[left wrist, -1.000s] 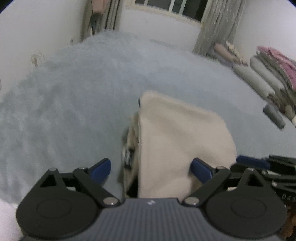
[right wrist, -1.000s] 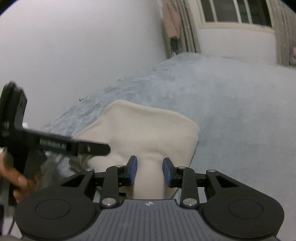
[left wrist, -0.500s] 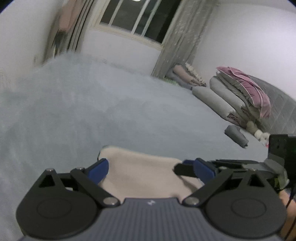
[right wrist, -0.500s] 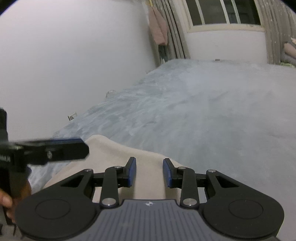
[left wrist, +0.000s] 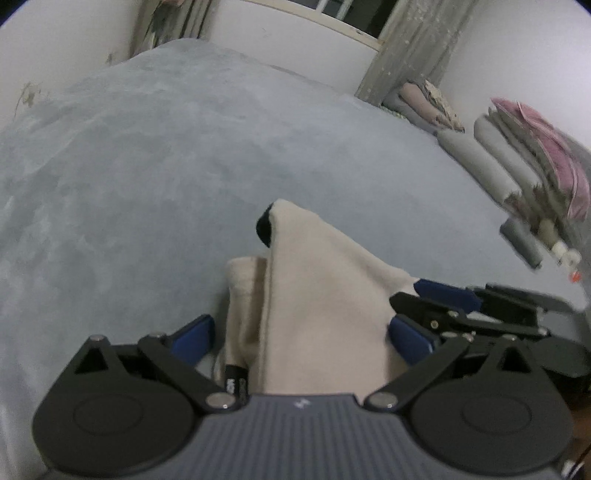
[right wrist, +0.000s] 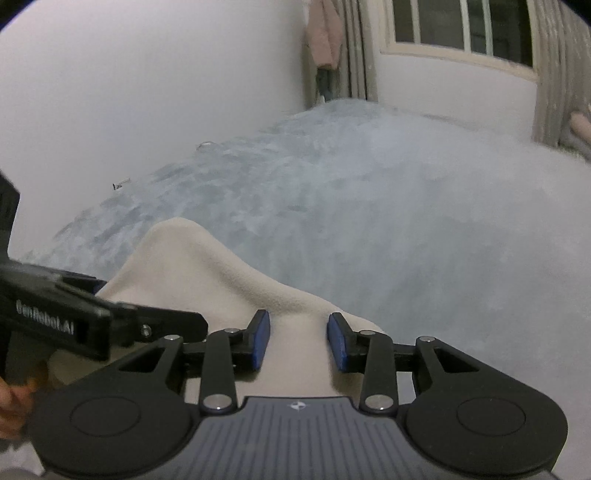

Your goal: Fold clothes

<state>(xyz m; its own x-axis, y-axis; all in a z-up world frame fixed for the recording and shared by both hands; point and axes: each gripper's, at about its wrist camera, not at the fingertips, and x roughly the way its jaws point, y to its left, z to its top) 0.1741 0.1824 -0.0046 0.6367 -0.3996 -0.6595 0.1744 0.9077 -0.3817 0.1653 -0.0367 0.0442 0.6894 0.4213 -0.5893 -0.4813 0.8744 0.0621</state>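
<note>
Dim, cool, shadowless indoor light, dark window (right wrist: 461, 26), soft grainy focus, heavy fisheye bending and black corner vignetting.

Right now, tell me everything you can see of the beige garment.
The garment is beige, soft and fleecy-looking, folded into layers with a dark lining or opening at its far tip and a small black label near the left tool. It lies on the grey bedspread, running between that tool's wide-open fingers. The right tool also straddles it, half open; whether its pads touch the cloth is unclear.
</note>
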